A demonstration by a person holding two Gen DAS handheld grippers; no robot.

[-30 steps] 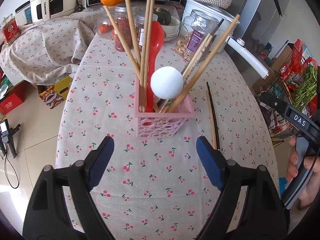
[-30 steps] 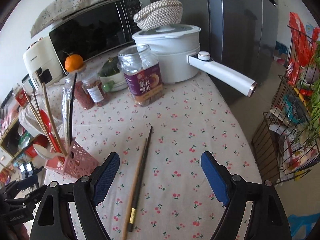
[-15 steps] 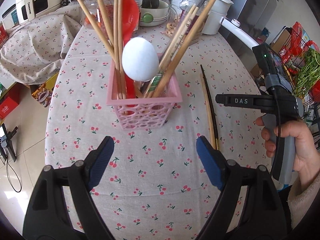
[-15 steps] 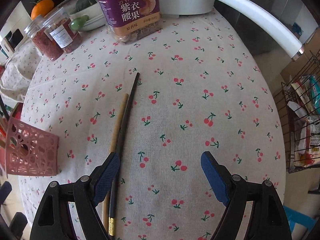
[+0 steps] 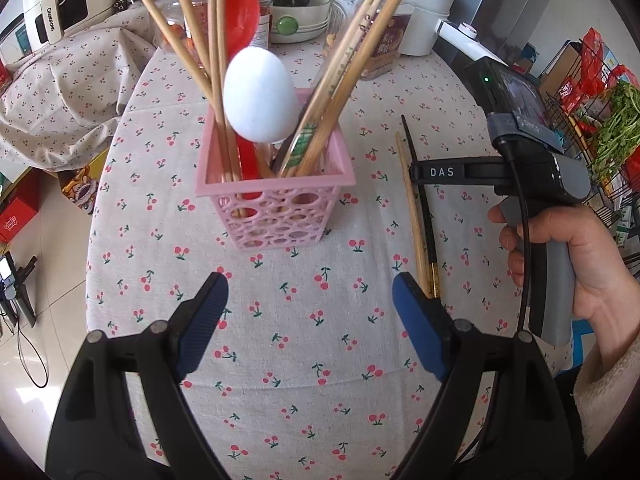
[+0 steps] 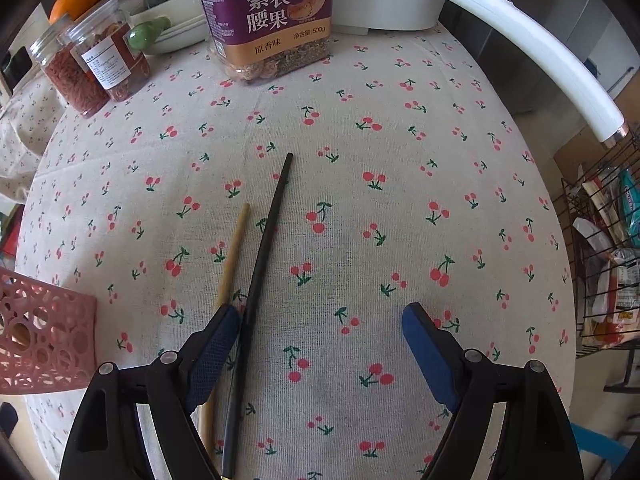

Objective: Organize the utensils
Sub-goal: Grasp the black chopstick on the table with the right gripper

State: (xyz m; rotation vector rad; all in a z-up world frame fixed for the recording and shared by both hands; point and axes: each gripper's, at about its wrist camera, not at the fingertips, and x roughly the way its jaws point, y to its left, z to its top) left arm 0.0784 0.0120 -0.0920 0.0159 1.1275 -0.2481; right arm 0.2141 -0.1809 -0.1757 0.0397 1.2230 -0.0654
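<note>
A pink lattice holder (image 5: 276, 200) stands on the cherry-print cloth and holds several wooden chopsticks, a red spoon (image 5: 240, 12) and a white spoon (image 5: 260, 94). A black chopstick (image 6: 260, 264) and a wooden chopstick (image 6: 230, 268) lie side by side on the cloth right of the holder; they also show in the left wrist view (image 5: 420, 216). My left gripper (image 5: 310, 308) is open and empty, just in front of the holder. My right gripper (image 6: 320, 332) is open low over the cloth, its left finger (image 6: 218, 344) above the two loose chopsticks.
Jars of dried goods (image 6: 96, 64), a cashew jar (image 6: 272, 20), a bowl with a squash (image 5: 296, 4) and a white pot with a long handle (image 6: 528, 48) stand at the back. A wire rack (image 6: 600, 264) stands off the table's right edge.
My left gripper has moved closer to the holder. My right gripper has tilted down and dropped toward the two loose chopsticks, which now lie under its left finger.
</note>
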